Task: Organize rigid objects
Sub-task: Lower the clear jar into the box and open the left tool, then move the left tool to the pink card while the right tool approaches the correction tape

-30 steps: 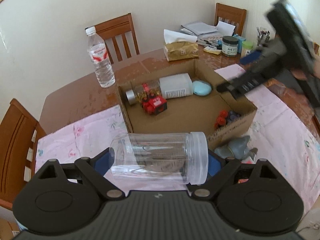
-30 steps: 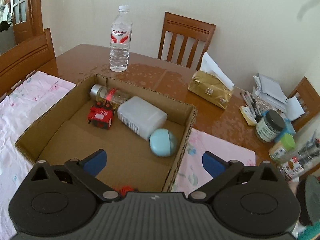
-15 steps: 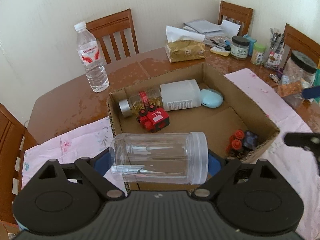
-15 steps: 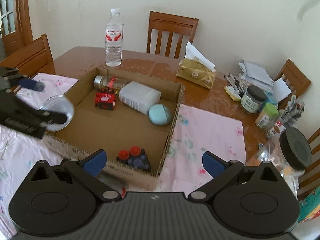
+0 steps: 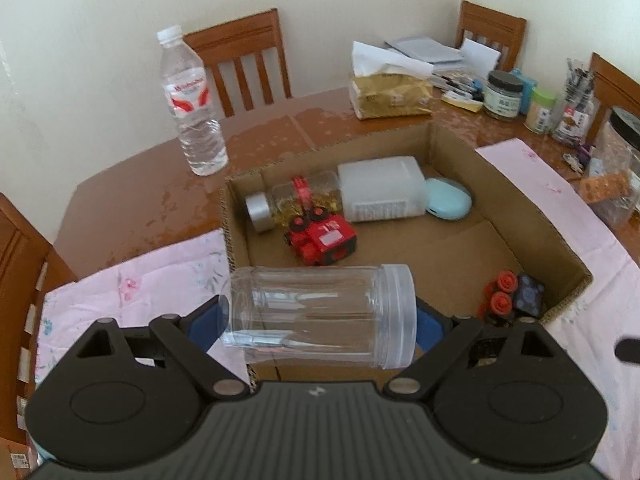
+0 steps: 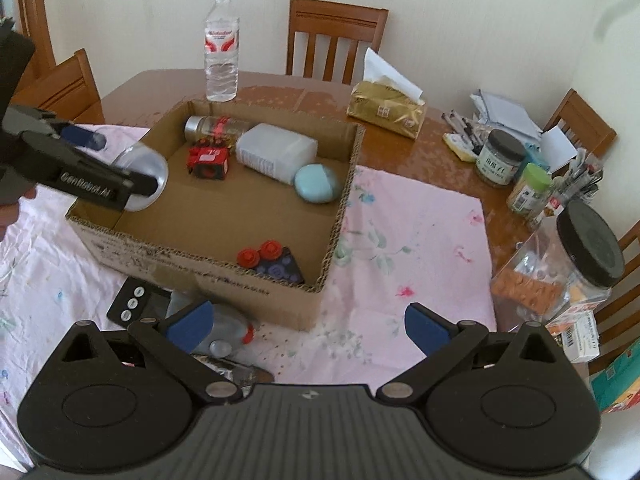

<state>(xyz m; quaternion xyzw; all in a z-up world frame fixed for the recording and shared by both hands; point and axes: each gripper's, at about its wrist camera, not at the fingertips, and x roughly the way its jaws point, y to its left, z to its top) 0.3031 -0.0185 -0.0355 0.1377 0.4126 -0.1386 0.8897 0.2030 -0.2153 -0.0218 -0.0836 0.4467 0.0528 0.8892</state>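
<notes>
The clear jar (image 5: 320, 312) lies sideways, pinched between the blue pads of the left gripper (image 5: 318, 318), over the near-left edge of the box (image 5: 532, 220). In the box a red toy (image 5: 322, 240) sits at 12 o'clock from the jar, and red caps (image 5: 502, 294) at 3 o'clock. The right gripper (image 6: 306, 322) is wide apart and holds nothing, over the pink cloth (image 6: 412, 232) near the box corner.
</notes>
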